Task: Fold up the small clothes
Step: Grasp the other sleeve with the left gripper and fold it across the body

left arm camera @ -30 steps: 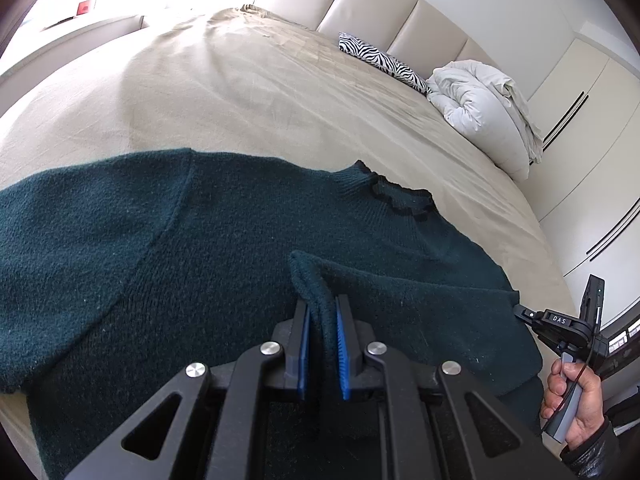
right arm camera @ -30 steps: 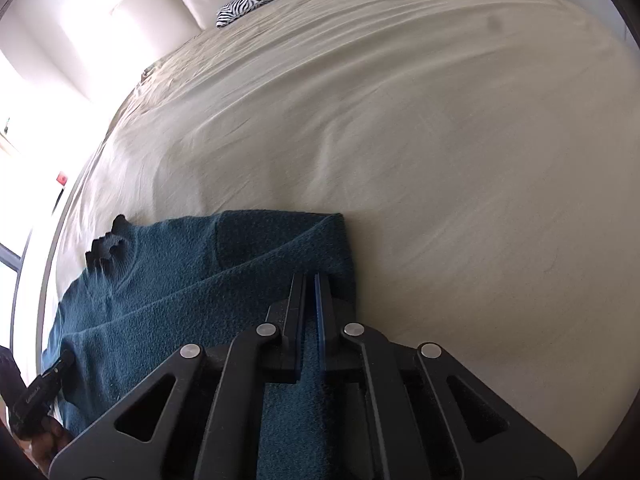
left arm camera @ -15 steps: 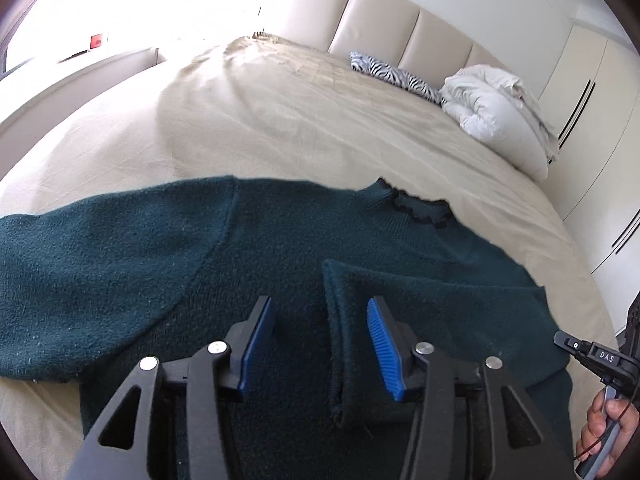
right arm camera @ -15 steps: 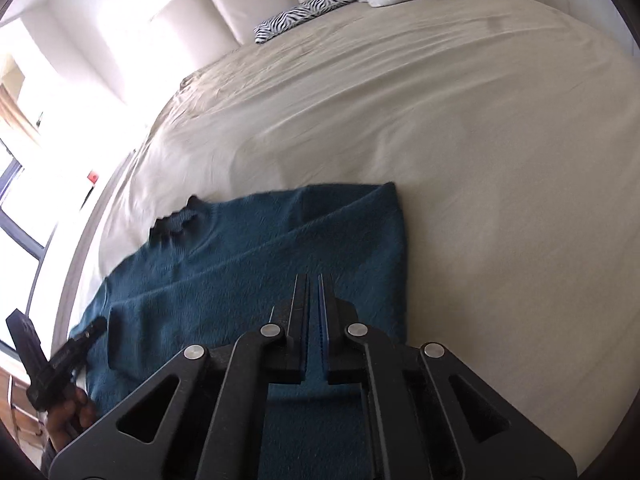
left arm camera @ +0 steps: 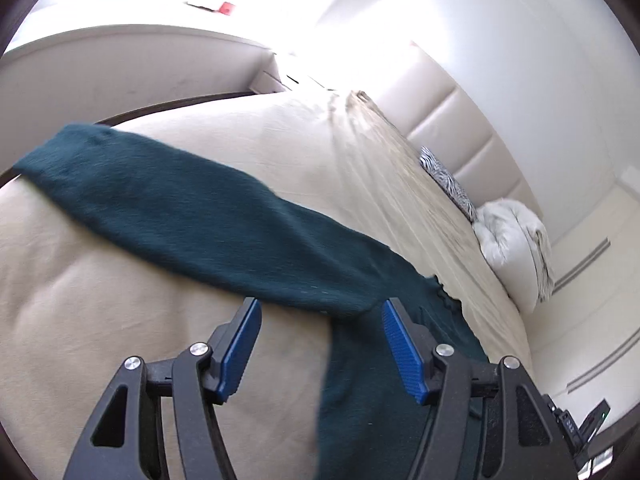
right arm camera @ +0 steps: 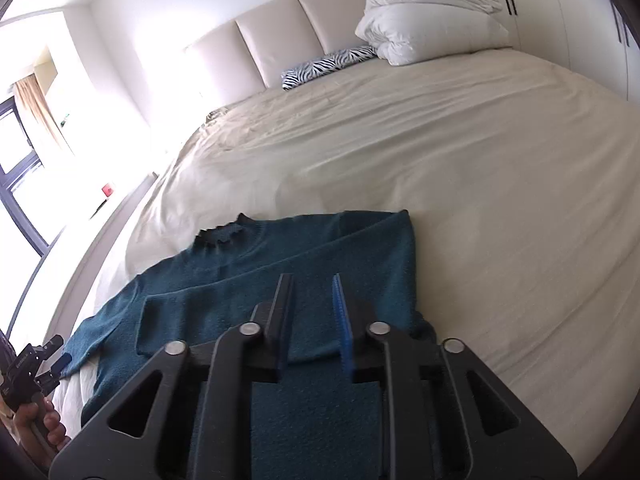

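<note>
Left wrist view: your left hand-held gripper (left arm camera: 322, 354) hangs wide open over the bed (left arm camera: 120, 320), both blue pads bare and holding nothing. The dark green sweater (left arm camera: 380, 380) lies flat on the beige cover, and its unfolded sleeve (left arm camera: 180, 212) runs as a long band from the armpit, just ahead of the pads, up and away to the left, its cuff end close to the mattress edge. That long axis crosses your line of sight at a slant rather than pointing along the fingers. The sweater body drops away below and to the right of the pads, with the frilled collar (left arm camera: 444, 294) just past the right finger.

Right wrist view: your right hand-held gripper (right arm camera: 312, 312) stands partly open, a clear gap between its fingers and no cloth caught in it. It hovers over the sweater's right side, where the other sleeve (right arm camera: 256, 312) already lies folded across the body. Your left hand-held gripper shows at the far left edge, beside the spread sleeve.

The likely next fold is that spread sleeve; the left hand-held gripper sits much nearer to it, and would probably need to travel outward along the band toward the cuff.
</note>
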Demonstrator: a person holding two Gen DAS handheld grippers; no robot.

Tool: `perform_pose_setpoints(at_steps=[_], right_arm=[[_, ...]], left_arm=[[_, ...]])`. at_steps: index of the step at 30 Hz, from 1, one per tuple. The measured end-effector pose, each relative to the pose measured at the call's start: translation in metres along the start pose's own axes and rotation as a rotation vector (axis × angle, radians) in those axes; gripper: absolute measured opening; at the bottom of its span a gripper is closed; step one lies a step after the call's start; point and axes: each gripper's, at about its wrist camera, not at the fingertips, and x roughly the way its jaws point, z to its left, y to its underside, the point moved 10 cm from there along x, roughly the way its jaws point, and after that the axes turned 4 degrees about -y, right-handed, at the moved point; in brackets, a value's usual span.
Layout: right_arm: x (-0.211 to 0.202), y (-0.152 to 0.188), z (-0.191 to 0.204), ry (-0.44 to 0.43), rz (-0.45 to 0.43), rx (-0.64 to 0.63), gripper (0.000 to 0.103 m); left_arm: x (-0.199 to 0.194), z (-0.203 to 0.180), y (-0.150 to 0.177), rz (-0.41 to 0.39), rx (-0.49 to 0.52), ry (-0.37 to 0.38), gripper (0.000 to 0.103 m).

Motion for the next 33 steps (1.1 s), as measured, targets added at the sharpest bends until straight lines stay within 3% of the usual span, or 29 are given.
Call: perform_pose_setpoints(at_steps=[1, 3, 9, 15, 19, 22, 25, 29, 33], right_arm=[[-0.007, -0.001, 0.012, -0.015, -0.028, -0.008, 0.071], [-0.019, -0.004, 0.038, -0.041, -0.082, -0.031, 0.082], [-0.019, 0.004, 0.1, -0.16, -0.009, -0.03, 0.082], [-0.019, 0.018, 0.132, -0.194, 0.03, -0.034, 0.081], [-0.025, 0.023, 0.134, -0.195, 0.038, -0.036, 0.074], [-0.02, 0.025, 0.126, -0.19, 0.049, -0.031, 0.07], [-0.013, 0.031, 0.116, -0.186, 0.067, -0.01, 0.067], [-0.005, 0.039, 0.101, -0.194, 0.086, 0.032, 0.066], [0.002, 0.046, 0.083, -0.203, 0.105, 0.09, 0.066]], left_arm=[[-0.008, 0.027, -0.007, -0.008, -0.068, -0.018, 0.066], [-0.018, 0.071, -0.02, -0.019, -0.199, -0.039, 0.066], [-0.033, 0.158, -0.048, -0.065, -0.504, -0.032, 0.067], [0.0, 0.187, -0.077, -0.059, -0.668, 0.038, 0.062], [0.017, 0.196, -0.088, -0.06, -0.688, -0.012, 0.01], [0.015, 0.169, -0.094, -0.087, -0.548, -0.066, 0.008], [0.013, 0.111, -0.093, -0.097, -0.362, -0.06, 0.008], [0.022, -0.009, -0.068, -0.076, 0.044, -0.058, 0.009], [0.043, -0.124, -0.004, -0.092, 0.495, -0.09, 0.009]])
